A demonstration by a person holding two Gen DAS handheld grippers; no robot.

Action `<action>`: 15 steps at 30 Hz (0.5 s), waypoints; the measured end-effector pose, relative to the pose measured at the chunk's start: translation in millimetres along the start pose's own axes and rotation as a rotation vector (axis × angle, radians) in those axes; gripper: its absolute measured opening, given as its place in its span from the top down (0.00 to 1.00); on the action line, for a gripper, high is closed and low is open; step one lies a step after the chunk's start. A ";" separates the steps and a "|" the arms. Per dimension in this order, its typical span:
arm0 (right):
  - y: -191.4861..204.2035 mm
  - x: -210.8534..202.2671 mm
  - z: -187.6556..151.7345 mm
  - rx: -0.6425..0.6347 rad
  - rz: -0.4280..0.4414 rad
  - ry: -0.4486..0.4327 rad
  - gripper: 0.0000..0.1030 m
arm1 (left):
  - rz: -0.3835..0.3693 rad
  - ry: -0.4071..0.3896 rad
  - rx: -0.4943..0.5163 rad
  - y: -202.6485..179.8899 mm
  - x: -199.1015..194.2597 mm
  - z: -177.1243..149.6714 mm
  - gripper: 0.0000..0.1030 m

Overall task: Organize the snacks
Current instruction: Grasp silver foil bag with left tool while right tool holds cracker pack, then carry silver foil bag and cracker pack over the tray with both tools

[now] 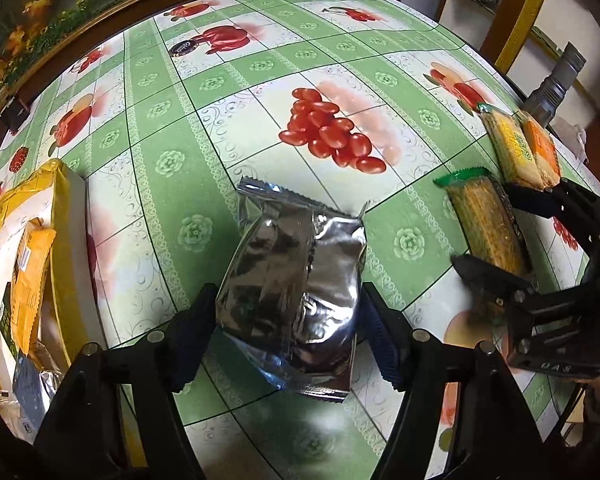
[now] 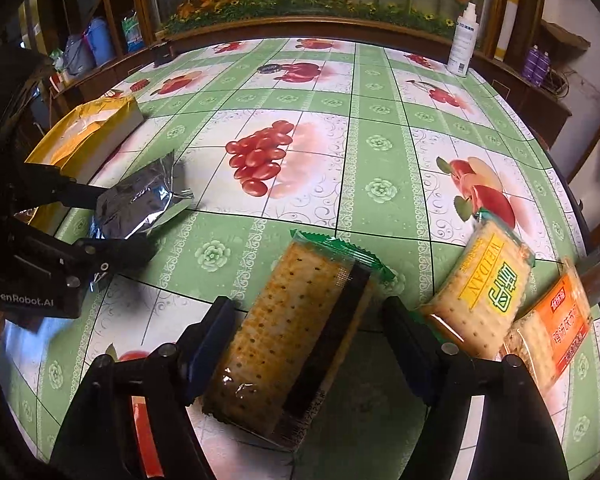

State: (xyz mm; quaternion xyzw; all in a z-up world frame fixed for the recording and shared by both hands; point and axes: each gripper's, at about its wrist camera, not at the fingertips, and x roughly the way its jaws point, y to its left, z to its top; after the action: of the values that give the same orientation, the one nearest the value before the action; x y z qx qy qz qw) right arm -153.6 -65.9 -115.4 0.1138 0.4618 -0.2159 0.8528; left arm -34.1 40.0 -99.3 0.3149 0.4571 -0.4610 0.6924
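A silver foil snack packet (image 1: 292, 272) lies on the green fruit-print tablecloth (image 1: 172, 128). My left gripper (image 1: 290, 292) stands open around it, one pad at each side edge. The right wrist view shows the same packet (image 2: 140, 204) between the left gripper's (image 2: 120, 224) fingers. A green-ended cracker pack (image 2: 296, 320) lies flat between the fingers of my right gripper (image 2: 308, 308). That gripper is open, with a gap at the right pad. In the left wrist view the right gripper (image 1: 486, 224) straddles this cracker pack (image 1: 484, 216).
A yellow container (image 1: 66, 216) holding snack packets stands at the table's left edge. A yellow cracker pack (image 2: 488, 284) and an orange one (image 2: 556, 320) lie at the right, near the edge. A white bottle (image 2: 462, 44) and a small dark disc (image 1: 182, 48) are at the far side.
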 end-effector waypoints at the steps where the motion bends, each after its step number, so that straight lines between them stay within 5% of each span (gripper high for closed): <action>1: 0.5 -0.2 -0.1 -0.011 -0.001 -0.004 0.25 | 0.002 -0.003 -0.002 -0.9 0.5 0.8 0.33; 3: 0.3 -0.7 -1.5 -0.021 0.007 -0.018 0.29 | -0.001 -0.021 0.000 -2.9 -1.7 -1.1 0.43; 5: -1.4 -4.4 -2.8 -0.028 0.005 -0.043 0.53 | 0.009 -0.029 -0.008 -3.1 -4.0 -4.7 0.43; 15: -15.7 -27.3 -9.0 0.023 0.089 -0.103 0.54 | 0.034 -0.106 -0.158 -2.9 -33.4 -31.7 0.44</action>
State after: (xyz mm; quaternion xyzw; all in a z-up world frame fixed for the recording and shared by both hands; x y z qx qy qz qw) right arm -180.8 -69.0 -97.3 0.1327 0.4093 -0.1884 0.8828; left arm -52.9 77.8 -80.6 0.2421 0.4492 -0.4278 0.7460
